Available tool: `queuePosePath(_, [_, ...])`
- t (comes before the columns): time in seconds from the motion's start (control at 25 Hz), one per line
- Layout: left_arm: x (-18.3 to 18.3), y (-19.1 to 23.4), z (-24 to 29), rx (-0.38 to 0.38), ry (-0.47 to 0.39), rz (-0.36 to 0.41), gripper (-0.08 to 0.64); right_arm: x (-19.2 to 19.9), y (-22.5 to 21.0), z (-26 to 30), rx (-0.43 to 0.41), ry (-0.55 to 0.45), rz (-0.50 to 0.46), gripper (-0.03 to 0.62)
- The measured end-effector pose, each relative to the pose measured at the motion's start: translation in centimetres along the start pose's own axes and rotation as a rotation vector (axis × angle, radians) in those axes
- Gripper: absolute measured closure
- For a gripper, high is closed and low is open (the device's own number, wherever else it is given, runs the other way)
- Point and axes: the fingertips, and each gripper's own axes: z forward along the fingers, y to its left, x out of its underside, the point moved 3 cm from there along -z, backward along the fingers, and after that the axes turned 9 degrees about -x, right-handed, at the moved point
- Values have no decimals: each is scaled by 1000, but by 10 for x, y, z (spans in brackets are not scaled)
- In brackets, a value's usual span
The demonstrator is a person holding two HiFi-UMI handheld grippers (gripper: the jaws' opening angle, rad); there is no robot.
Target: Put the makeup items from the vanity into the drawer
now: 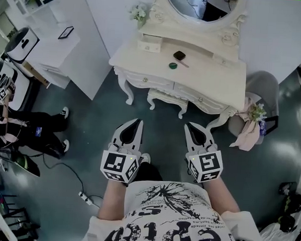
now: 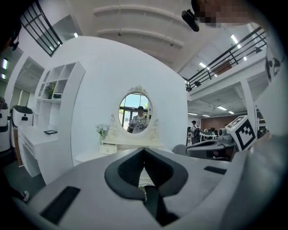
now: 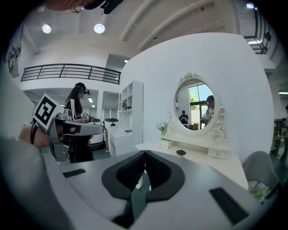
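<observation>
Standing back from the vanity [image 1: 213, 80], you hold the left gripper [image 1: 138, 122] and the right gripper [image 1: 189, 126] out from your waist, side by side, tips toward it. Each has its jaws pressed together with nothing between them. Black-and-white square markers cover the cubes [image 1: 119, 164]. The bold black lettering on your shirt [image 1: 170, 219] is too warped to read. A dark brush [image 1: 180, 56] and a small green item [image 1: 173, 66] lie close together on the vanity top, above the shut drawers [image 1: 145, 80].
</observation>
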Motion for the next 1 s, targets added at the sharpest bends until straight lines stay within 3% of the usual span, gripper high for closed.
queuePosePath(0.24, [-23, 91, 69, 86, 8, 32, 540, -38, -9, 108, 89, -5, 34, 575])
queuePosePath(0.48, [-34, 147, 120, 133, 23, 28, 540, -58, -24, 174, 143, 8, 58, 575])
queuePosePath(0.76, [-24, 174, 192, 126, 47, 14, 540, -51, -87, 231, 153, 43, 70, 575])
queuePosePath(1.0, [-37, 183, 282, 143, 57, 84, 540, -57, -163, 295, 146, 74, 82, 575])
